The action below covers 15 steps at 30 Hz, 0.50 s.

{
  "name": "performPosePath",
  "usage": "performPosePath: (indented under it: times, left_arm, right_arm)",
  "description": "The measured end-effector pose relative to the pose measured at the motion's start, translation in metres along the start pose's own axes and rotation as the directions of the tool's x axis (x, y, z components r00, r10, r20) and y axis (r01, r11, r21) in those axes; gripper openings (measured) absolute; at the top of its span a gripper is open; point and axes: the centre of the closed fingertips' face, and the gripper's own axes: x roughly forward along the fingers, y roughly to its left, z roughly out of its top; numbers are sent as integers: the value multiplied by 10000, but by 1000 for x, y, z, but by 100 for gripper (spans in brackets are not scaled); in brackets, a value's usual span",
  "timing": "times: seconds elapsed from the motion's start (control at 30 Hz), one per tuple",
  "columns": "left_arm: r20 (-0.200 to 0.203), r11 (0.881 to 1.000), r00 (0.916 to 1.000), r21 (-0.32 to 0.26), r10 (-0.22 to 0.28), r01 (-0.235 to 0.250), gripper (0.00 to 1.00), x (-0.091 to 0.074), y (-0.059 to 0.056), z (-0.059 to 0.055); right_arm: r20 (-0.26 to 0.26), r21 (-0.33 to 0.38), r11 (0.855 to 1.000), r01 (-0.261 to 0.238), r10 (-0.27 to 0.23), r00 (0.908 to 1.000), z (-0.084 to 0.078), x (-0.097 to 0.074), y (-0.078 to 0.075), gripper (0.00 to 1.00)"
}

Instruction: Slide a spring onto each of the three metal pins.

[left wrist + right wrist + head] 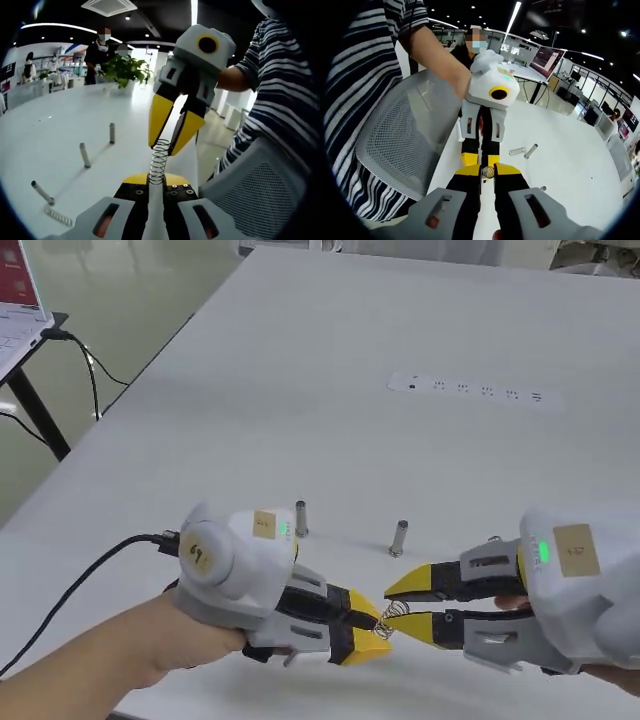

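The white table [300,360] carries the work; above its near edge the left gripper [372,628] and the right gripper [392,606] meet nose to nose, each with its jaws closed on one end of the same spring [397,612], probably to pass it across or steady it before threading; a pin [300,518] and a second pin [399,537] stand upright just behind, waiting; the spring is a thin, bright wire coil, loosely wound, held clear of the table.

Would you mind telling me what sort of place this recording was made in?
Probably an open-plan office or lab: long white tables, an open laptop on a desk, and a mesh office chair.
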Motion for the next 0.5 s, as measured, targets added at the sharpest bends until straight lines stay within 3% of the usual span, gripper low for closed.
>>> performPosePath:
  times: [0.07, 0.1, 0.17, 0.23, 0.27, 0.3, 0.4, 0.5]
  left_arm:
    - [55, 10000, 10000, 14, 51, -51, 2, 0, 1, 2]
    - [32, 10000, 9999, 15, 96, -96, 2, 1, 2, 1]
    - [892, 9987, 9953, -362, 379, -348, 2, 1, 8, 18]
    - [1245, 9982, 9911, -409, 476, -428, 2, 0, 12, 28]
    - [896, 9988, 9949, -208, 469, -452, 2, 0, 11, 21]
    - [843, 9984, 9952, -298, 504, -480, 2, -1, 11, 19]
    - [697, 9986, 9962, -182, 518, -506, 2, -4, 9, 14]
    - [636, 9988, 9969, -187, 471, -460, 2, -4, 8, 10]
  right_arm:
    - [165, -179, 9997, 156, -153, 9997, 5, 1, -1, 5]
    - [666, -601, 9980, 210, -170, 9976, 15, 1, -2, 0]
    - [462, 127, 9999, -55, 49, 9989, 12, 5, 7, 0]
    - [-246, -723, 9973, 99, -117, 9996, 1, 11, 9, 0]
    - [-119, -612, 9975, 358, -365, 9993, 0, 10, 6, 0]
    - [83, 8, 9998, 200, -200, 9998, 1, 12, 8, 0]
    - [218, 47, 9988, 478, -479, 9986, 2, 12, 3, 0]
    - [784, 801, 9908, 1091, -1153, 9902, 10, 2, -13, 0]
